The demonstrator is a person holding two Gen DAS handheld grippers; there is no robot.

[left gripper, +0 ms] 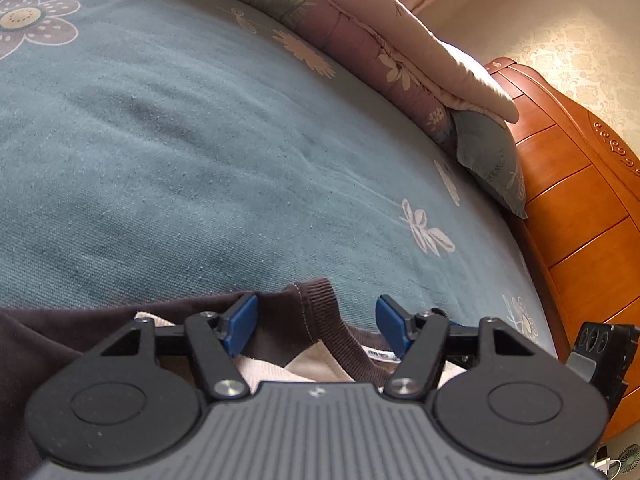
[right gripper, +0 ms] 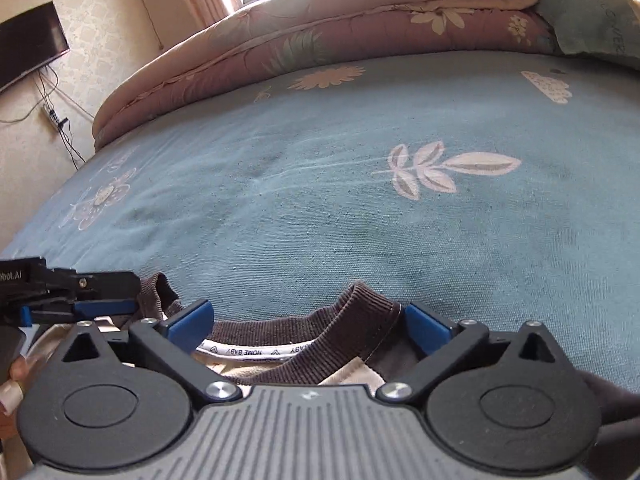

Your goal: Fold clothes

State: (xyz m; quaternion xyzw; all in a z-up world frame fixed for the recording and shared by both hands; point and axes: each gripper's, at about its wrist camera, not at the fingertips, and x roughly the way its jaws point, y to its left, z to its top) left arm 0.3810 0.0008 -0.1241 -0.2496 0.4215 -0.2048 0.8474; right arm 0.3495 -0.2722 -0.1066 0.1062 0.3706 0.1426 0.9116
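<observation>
A brown sweatshirt (right gripper: 304, 354) with a ribbed collar (right gripper: 360, 300) and a cream lining is seen at the bottom of both wrist views, laid on a teal bed sheet (right gripper: 360, 208) printed with pale flowers and leaves. In the right wrist view, the right gripper (right gripper: 310, 320) is held over the neckline; its blue-padded fingers (right gripper: 188, 320) are spread wide apart, one on each side of the collar, and no cloth is pinched between them. A white neck tape printed with "HOME BABY" (right gripper: 248, 353) is visible inside the collar. At the lower left of that view, the left gripper (right gripper: 106, 307) is seen from the side, close to a raised fold of the collar.

In the left wrist view, the left gripper (left gripper: 316, 324) is shown with its blue pads (left gripper: 242, 322) apart; the ribbed collar edge (left gripper: 316, 300) rises between them, lying near the left pad, but it is not clamped. A white label (left gripper: 380, 355) is seen just beside the right pad. Part of the other gripper (left gripper: 600, 350) is visible at the lower right edge.

A folded floral quilt (right gripper: 320, 44) is stacked along the far side of the bed, in the upper part of both views, with a teal pillow (left gripper: 492, 160) beside it. A wooden headboard (left gripper: 568, 200) fills the right of the left wrist view, and a wall-mounted screen (right gripper: 28, 44) is seen at the upper left of the right wrist view.
</observation>
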